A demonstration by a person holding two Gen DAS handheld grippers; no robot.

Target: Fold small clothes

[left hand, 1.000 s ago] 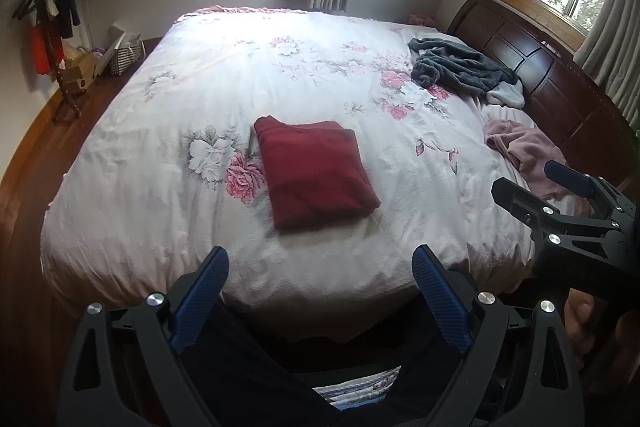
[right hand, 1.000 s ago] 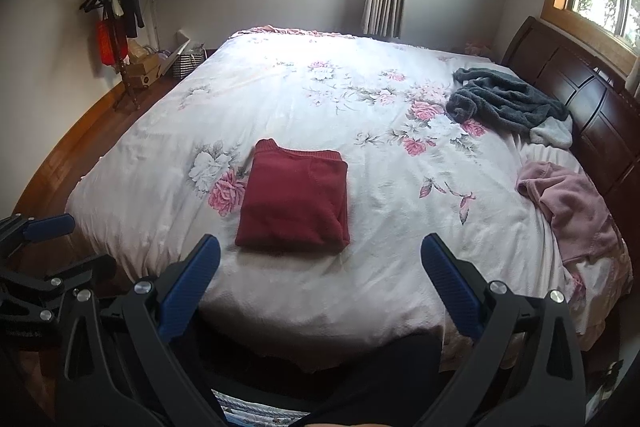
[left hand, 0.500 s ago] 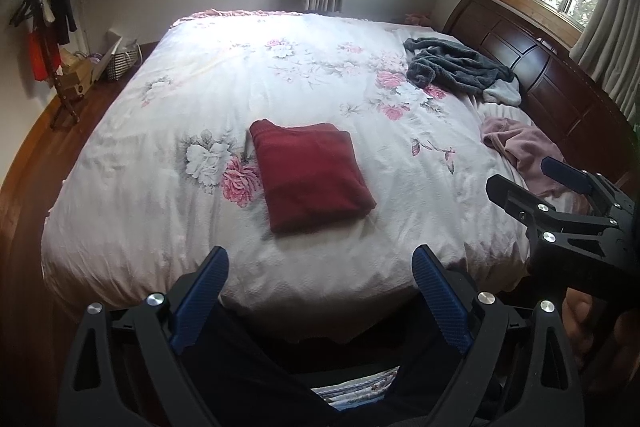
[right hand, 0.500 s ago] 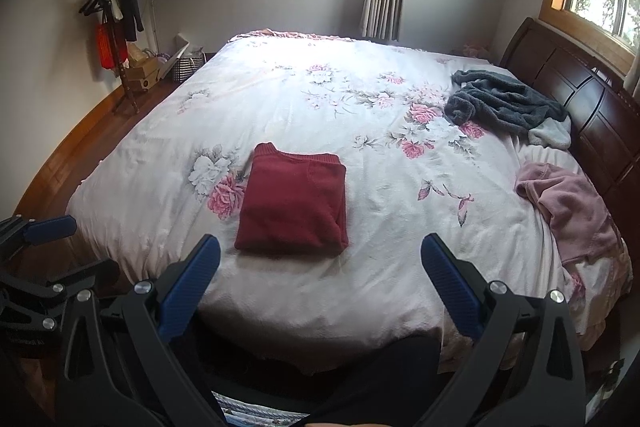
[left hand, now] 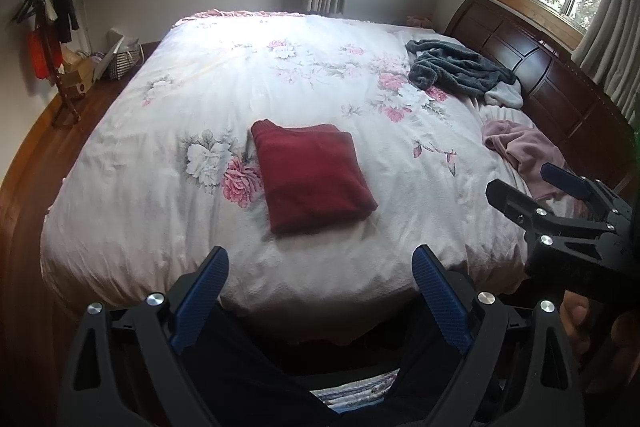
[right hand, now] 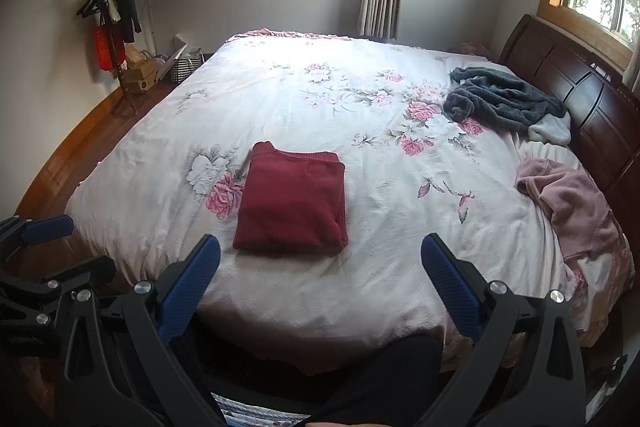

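Three garments lie on the white floral quilted bedspread [right hand: 280, 99]. One dark red knit sweater [right hand: 294, 203], folded into a neat rectangle, sits just ahead of both grippers. The crumpled grey fleece garment [right hand: 500, 101] and rumpled pink soft garment [right hand: 568, 203] lie far right. The left gripper [left hand: 320, 267] and right gripper [right hand: 320, 259] both stand spread apart, holding nothing.

Dark red knitted garment [left hand: 312, 177] [right hand: 292, 203]: folded into a flat, neat rectangle with a ribbed edge at its far end; lies on the near half of the bed, beside a printed pink and white flower.

Grey fleecy garment [left hand: 456, 71] [right hand: 500, 99]: unfolded, crumpled in a heap with a pale lining showing; lies at the far right by the headboard.

Dusty pink soft garment [left hand: 524, 151] [right hand: 568, 203]: unfolded, rumpled; lies at the right edge, nearer than the grey one and apart from it.
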